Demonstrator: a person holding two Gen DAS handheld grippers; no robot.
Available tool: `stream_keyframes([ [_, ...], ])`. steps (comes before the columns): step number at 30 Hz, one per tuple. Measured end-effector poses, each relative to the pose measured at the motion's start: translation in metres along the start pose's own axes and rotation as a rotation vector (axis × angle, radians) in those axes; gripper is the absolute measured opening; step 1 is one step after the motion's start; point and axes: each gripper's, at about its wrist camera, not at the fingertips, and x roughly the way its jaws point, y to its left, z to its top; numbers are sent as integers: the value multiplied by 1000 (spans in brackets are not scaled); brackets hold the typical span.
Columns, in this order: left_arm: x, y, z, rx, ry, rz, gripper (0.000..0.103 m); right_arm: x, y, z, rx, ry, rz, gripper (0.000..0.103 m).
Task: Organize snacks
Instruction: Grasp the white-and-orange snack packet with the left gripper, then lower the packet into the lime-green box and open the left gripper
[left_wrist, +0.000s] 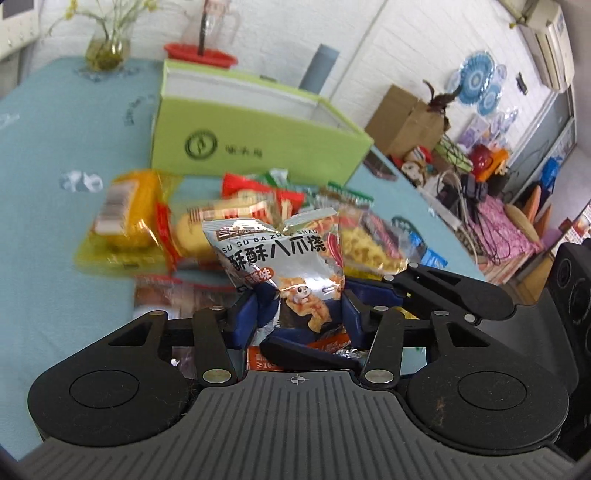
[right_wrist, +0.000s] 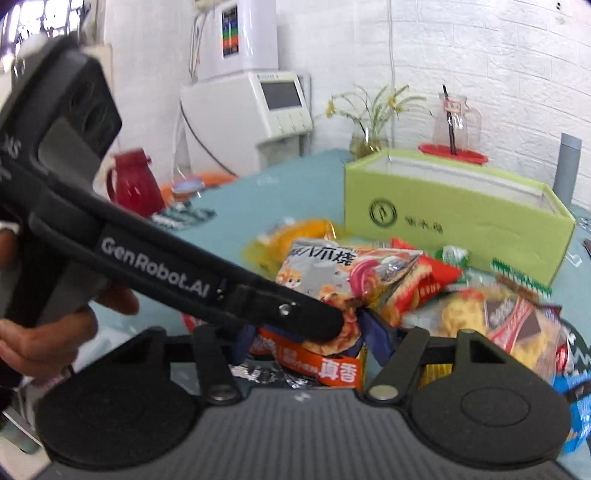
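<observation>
In the left wrist view, the left tool (left_wrist: 300, 314) sits low in the frame, its blue pads clamped on the lower part of a silver snack bag (left_wrist: 284, 258) printed with black characters and a cartoon figure. The bag stands upright at the centre of the frame, lifted in front of a pile of other packets: a yellow packet (left_wrist: 125, 218) at middle left and a red-and-white packet (left_wrist: 258, 199) behind it. The right tool (left_wrist: 439, 291) reaches in from the right edge, and one of its fingers crosses under the bag's bottom edge. A green box (left_wrist: 258, 144), open at the top, stands on the teal counter (left_wrist: 55, 258) in the upper middle.

In the right wrist view, the right tool (right_wrist: 306, 334) is closed on the orange bottom strip of the same silver snack bag (right_wrist: 325, 273) at lower centre. The left tool (right_wrist: 314, 321) enters from the left, held by a hand (right_wrist: 48, 332), and grips the bag there too. The green box (right_wrist: 454, 218) stands at middle right, with loose packets in front of it.
</observation>
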Motion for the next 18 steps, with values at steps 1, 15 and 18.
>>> stream_keyframes([
  [1,-4,-1,7,4,-16,8,30,1,-1,7,-16,-17,1,71],
  [15,50,0,179,155,-164,166,32,86,-98,153,-140,-64,-93,77],
  [18,84,25,203,112,-104,176,34,123,-124,161,-97,-3,-75,77],
])
